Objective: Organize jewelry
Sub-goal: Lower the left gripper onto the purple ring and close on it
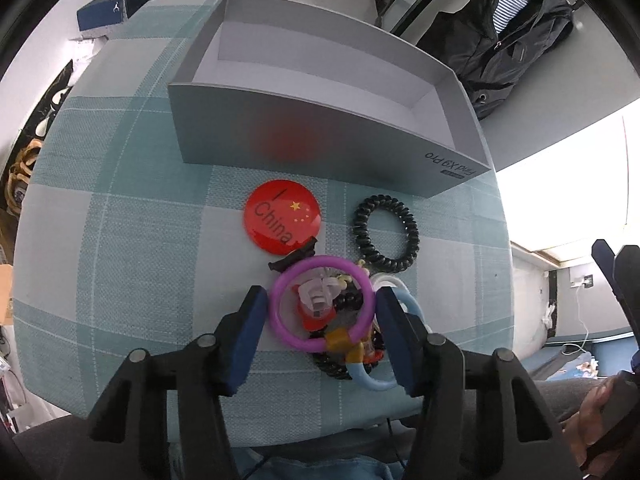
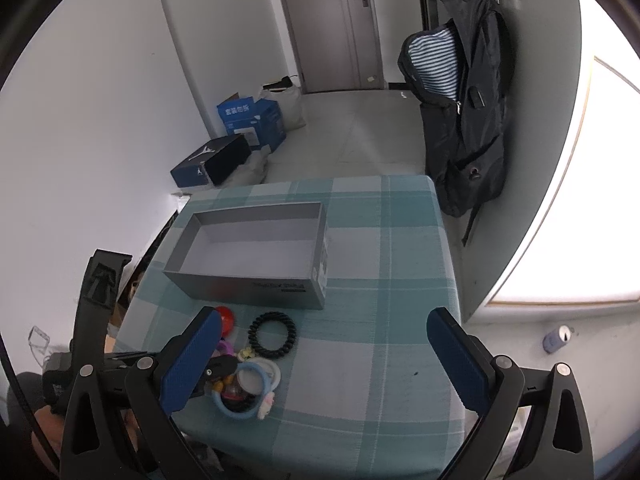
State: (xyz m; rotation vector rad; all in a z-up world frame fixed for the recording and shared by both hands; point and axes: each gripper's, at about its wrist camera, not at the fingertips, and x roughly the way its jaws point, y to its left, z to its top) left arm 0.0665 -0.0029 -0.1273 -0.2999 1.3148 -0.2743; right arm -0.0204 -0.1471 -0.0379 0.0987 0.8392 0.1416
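Note:
A small pile of jewelry lies near the front edge of the checked tablecloth point(image 1: 120, 240). My left gripper point(image 1: 320, 300) points down onto it, with its blue pads point(image 1: 252, 312) against both sides of a purple ring bracelet point(image 1: 280, 320). Under the ring lie red and black trinkets and a light blue ring point(image 1: 414, 308). A red China badge point(image 1: 282, 216) and a black coil hair tie point(image 1: 386, 236) lie just beyond. Behind them stands an open, empty grey box point(image 1: 320, 148). My right gripper point(image 2: 324, 316) hovers open over the cloth to the right of the pile point(image 2: 244, 388), holding nothing.
A black backpack point(image 2: 464, 120) leans on the wall beyond the table's far right corner. A dark shoe box point(image 2: 212, 160) and blue cartons point(image 2: 252, 120) sit on the floor behind the table. The cloth's right half point(image 2: 380, 340) is bare.

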